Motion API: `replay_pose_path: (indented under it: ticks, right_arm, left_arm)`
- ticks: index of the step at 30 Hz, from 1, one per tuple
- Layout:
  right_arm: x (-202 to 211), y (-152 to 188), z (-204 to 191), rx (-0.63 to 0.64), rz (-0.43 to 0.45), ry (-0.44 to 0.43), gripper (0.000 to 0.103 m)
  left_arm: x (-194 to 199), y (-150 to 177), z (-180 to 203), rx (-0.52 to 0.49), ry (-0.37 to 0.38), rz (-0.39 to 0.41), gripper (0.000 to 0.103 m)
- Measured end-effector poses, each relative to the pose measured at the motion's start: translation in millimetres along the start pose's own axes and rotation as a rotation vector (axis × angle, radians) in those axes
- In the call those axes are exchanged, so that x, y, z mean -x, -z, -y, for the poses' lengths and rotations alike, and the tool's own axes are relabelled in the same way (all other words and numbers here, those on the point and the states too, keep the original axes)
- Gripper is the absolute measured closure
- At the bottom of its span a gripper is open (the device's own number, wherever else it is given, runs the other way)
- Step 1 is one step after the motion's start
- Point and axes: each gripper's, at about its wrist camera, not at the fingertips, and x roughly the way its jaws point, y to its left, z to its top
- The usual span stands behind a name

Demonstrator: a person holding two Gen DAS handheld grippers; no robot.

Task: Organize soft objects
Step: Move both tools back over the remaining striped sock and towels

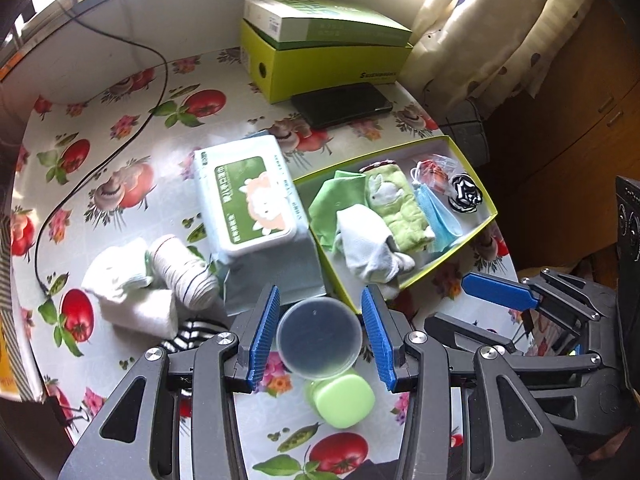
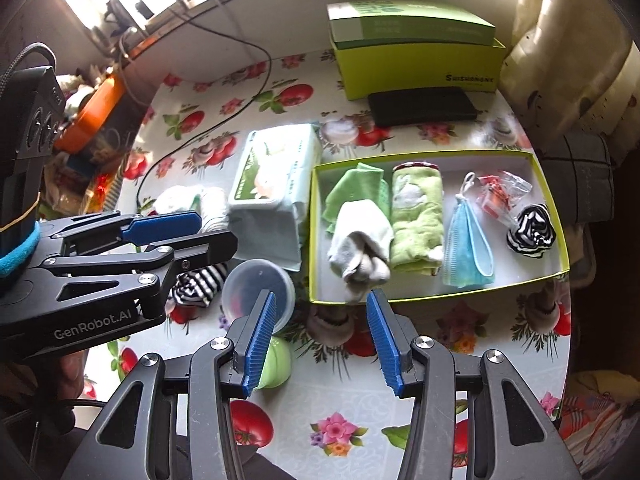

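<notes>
A shallow yellow-green box (image 2: pixel 520 268) holds a white sock (image 2: pixel 360 232), a green cloth (image 2: pixel 352 188), a green rabbit towel (image 2: pixel 416 220), a blue mask (image 2: pixel 466 248) and a striped roll (image 2: pixel 530 232). The sock's toe hangs over the front rim. My right gripper (image 2: pixel 322 342) hovers open just in front of that rim, nothing between its fingers. Left of the box lie rolled white socks (image 1: pixel 120 268), a striped sock (image 1: pixel 192 332) and a wipes pack (image 1: pixel 248 200). My left gripper (image 1: pixel 320 334) is open above a clear round tub (image 1: pixel 320 338), apart from it.
A small green jar (image 1: pixel 344 400) stands near the tub. Stacked green boxes (image 1: pixel 332 52) and a black flat case (image 1: pixel 340 104) sit at the back. A black cable (image 1: pixel 100 148) crosses the flowered tablecloth on the left. The table's right edge runs close behind the box.
</notes>
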Motion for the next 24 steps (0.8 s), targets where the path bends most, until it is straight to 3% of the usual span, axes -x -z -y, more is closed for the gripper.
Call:
replay_pose_path:
  ticks: [24]
  right_arm:
    - [-5.5, 8.0, -43.3, 0.112, -0.051, -0.028, 0.056]
  left_arm:
    - [10.6, 52.0, -59.5, 0.158, -0.014, -0.008, 0.059]
